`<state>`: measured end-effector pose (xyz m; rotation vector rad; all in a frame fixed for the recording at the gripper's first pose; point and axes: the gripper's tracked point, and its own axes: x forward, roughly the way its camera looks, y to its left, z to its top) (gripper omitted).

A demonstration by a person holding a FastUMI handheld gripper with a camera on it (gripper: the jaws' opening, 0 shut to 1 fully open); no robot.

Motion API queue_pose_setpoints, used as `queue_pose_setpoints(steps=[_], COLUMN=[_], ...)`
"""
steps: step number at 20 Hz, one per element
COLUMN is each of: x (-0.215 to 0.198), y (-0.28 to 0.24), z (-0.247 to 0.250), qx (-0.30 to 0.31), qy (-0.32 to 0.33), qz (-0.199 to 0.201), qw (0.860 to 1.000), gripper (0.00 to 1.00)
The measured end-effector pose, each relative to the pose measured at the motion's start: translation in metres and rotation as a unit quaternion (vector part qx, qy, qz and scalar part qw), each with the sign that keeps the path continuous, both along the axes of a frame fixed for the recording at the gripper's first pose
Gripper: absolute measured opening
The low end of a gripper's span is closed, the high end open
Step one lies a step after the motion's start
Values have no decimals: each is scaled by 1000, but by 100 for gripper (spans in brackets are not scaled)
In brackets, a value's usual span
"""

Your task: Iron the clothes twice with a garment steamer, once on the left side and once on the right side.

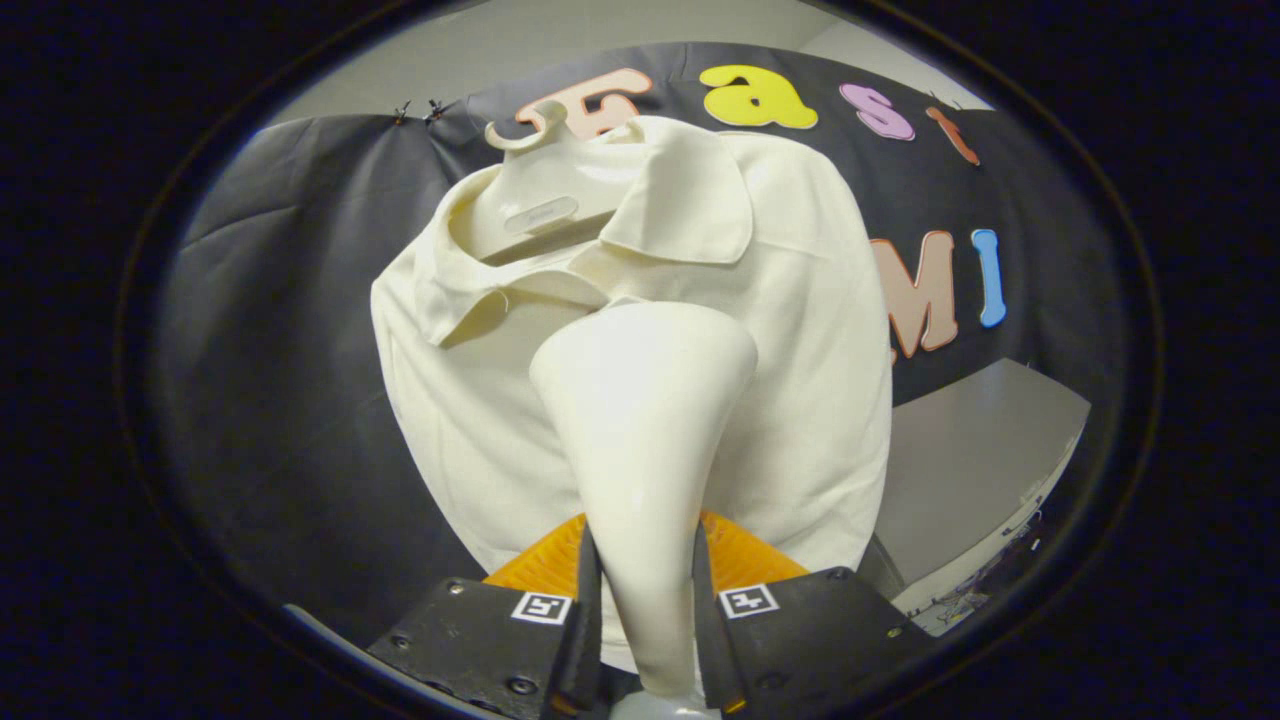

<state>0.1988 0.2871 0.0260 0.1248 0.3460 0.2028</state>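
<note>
The tongs (645, 610) squeeze tight on the steamer (645, 420), whose wide head touches the shirt (800, 330) just ahead.

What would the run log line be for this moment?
gripper: shut on steamer | steamer head: against shirt chest, below collar | shirt: on hanger

A cream polo shirt (800, 330) hangs on a hanger (540, 190); the white steamer (640, 420) stands upright near it, head against its front.
</note>
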Motion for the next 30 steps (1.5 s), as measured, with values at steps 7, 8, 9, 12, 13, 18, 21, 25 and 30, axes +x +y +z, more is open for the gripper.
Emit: queue_pose_setpoints(steps=[7,8,9,12,13,18,21,25,30], x=[-3,-1,0,4,2,4,5,5,1], y=[49,55,60,69,70,76,74,68,69], z=[-19,-21,-24,-39,-46,-80,-103,-143,-190], qx=[-7,-3,-4,-12,-16,-25,-29,-51,-71], qy=[6,5,8,14,18,45,64,89,120], qz=[39,39,42,38,37,44,33,27,35], qw=[999,999,999,999,999,998,997,994,990], gripper=[39,39,39,39,39,39,40,40,40])
